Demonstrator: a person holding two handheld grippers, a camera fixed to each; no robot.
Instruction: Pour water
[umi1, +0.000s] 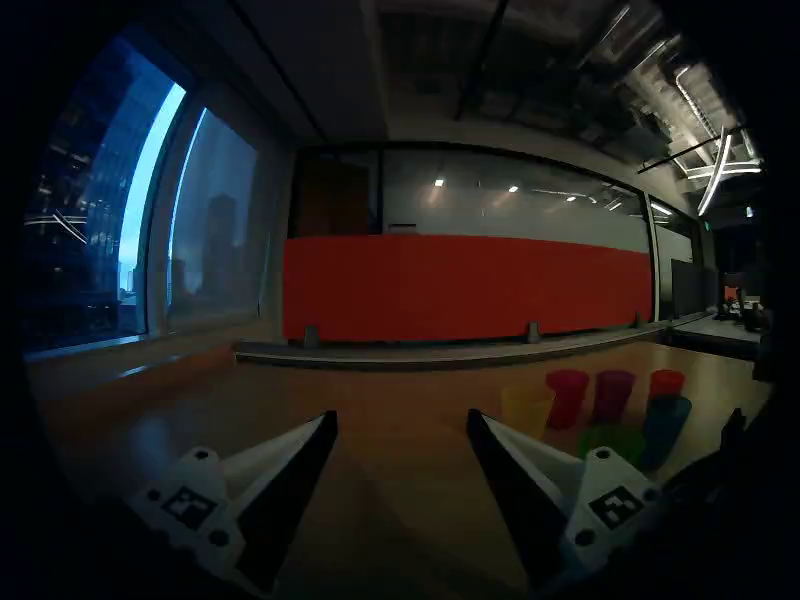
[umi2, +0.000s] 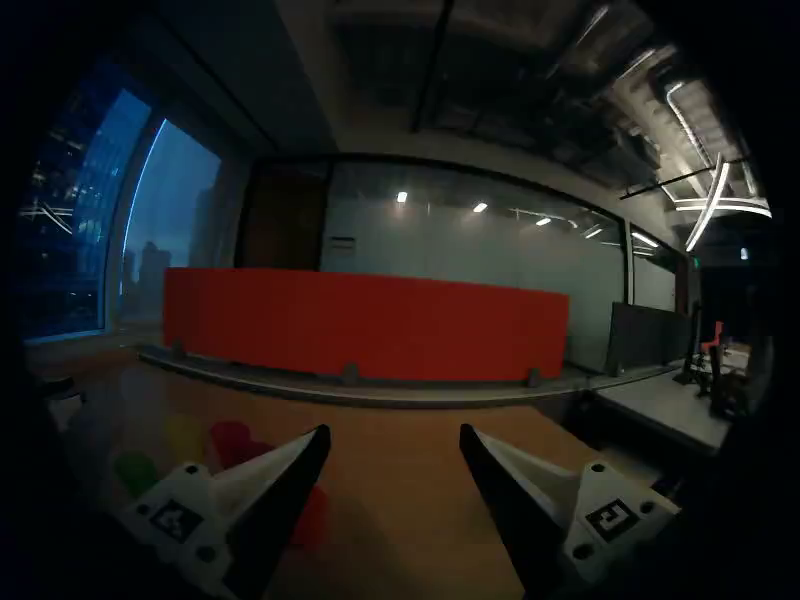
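Cups (umi1: 600, 410) are seen clustered on the wooden surface (umi1: 400, 480), ahead and to the right of the left claw (umi1: 400, 415) in the left gripper view. Six can be counted there. A yellow cup (umi1: 527, 408) stands nearest the claw's right-hand finger. A crimson cup (umi1: 567, 395), a purple cup (umi1: 613, 393) and a red cup (umi1: 666, 384) are lined up behind it, with a green cup (umi1: 612, 440) and a blue cup (umi1: 667, 425) in front. The green cup is cut off below by that finger. Whether any cup holds liquid cannot be told in the dim light. In the right gripper view the cups are reduced to blurred patches of green, yellow and red at lower left, partly hidden behind one finger of the right claw (umi2: 393, 430).

The cups are round, smooth-walled and tapered towards the base. The surface is smooth, with a faint sheen.

Both claws are made of white wedge-shaped fingers (umi1: 545, 470) with black inner faces, each marked with a square black-and-white tag. Both claws are spread wide, with nothing gripped and nothing touched.

Farther back, a long red panel (umi1: 470, 290) is set below a glass wall. Tall windows (umi1: 130, 200) show a dusk skyline at left, and bright light strips (umi1: 715, 175) hang from the ceiling. A grey desk (umi2: 670, 400) at far right carries dark items too small to identify.
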